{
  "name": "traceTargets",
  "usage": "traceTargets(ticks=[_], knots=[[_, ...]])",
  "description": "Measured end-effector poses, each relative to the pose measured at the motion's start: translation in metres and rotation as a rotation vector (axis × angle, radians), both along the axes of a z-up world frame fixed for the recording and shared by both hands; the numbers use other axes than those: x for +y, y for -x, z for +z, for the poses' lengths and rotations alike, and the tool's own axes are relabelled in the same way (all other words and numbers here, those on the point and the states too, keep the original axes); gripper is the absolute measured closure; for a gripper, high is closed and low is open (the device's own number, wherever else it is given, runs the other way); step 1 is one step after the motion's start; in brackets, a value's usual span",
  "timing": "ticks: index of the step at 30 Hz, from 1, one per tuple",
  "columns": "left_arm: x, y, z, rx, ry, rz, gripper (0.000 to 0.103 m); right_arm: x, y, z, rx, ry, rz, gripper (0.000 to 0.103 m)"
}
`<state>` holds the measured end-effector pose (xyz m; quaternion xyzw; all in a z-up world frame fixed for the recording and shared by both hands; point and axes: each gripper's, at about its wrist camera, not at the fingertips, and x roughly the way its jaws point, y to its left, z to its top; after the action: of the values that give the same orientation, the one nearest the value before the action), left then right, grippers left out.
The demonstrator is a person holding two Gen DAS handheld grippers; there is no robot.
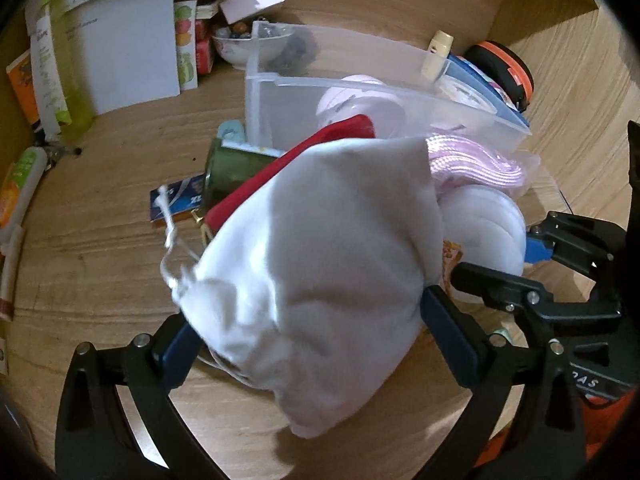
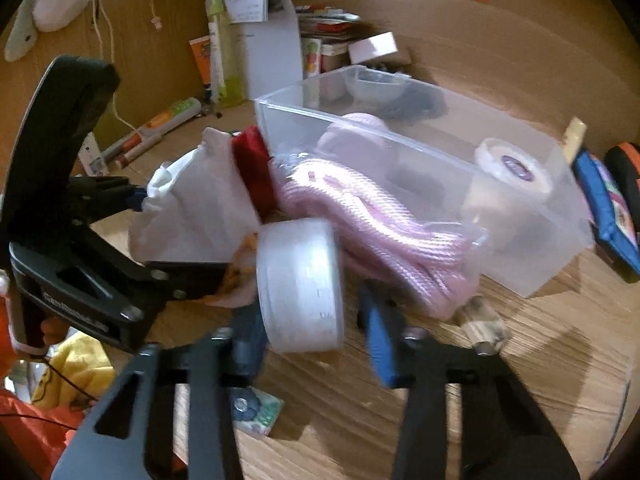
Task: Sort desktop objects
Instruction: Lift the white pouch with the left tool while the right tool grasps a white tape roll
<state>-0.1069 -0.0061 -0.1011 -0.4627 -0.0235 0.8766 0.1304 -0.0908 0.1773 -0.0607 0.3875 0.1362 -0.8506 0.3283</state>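
Note:
My left gripper is shut on a white drawstring pouch, held above the wooden desk; the pouch also shows in the right wrist view. My right gripper is open around a white roll of tape, its pads apart from the roll's sides. A clear plastic bin stands behind, holding a pink round thing and a white tape roll. A bagged pink rope and a red item lie in front of the bin.
Books, papers and a yellow-green bottle stand at the back left. A bowl sits behind the bin. A blue case and black-orange case lie right of the bin. A blue card and green item lie on the desk.

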Motion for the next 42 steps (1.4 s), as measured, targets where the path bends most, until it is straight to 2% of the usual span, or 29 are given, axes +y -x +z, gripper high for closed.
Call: traceTargets(ticks=[2,4,6,10,12,18,34,42], knots=[[0.000,-0.001,0.000,0.030,0.010,-0.001,0.003,0.002,-0.002,0.001,0.024,0.002,-0.006,0.076],[-0.001,-0.004,0.000,0.057,0.005,-0.005,0.016,0.006,-0.004,0.003,0.030,0.010,-0.012,0.076],[-0.004,-0.008,0.002,0.071,-0.018,-0.012,0.037,0.014,-0.005,0.007,0.029,0.031,-0.023,0.076],[-0.013,-0.015,0.006,0.098,-0.037,0.023,0.048,0.023,-0.005,0.015,0.039,0.043,-0.055,0.076],[-0.016,-0.019,0.009,0.109,-0.046,0.040,0.059,0.027,-0.006,0.017,0.036,0.052,-0.064,0.076],[-0.025,-0.031,0.023,0.160,-0.035,0.079,0.064,0.032,-0.006,0.023,0.039,0.072,-0.091,0.076],[-0.044,-0.038,0.085,0.349,-0.109,0.125,0.065,0.049,-0.014,0.065,0.122,0.156,-0.131,0.076],[-0.046,-0.032,0.109,0.415,-0.147,0.140,0.065,0.061,-0.007,0.085,0.149,0.206,-0.161,0.076]])
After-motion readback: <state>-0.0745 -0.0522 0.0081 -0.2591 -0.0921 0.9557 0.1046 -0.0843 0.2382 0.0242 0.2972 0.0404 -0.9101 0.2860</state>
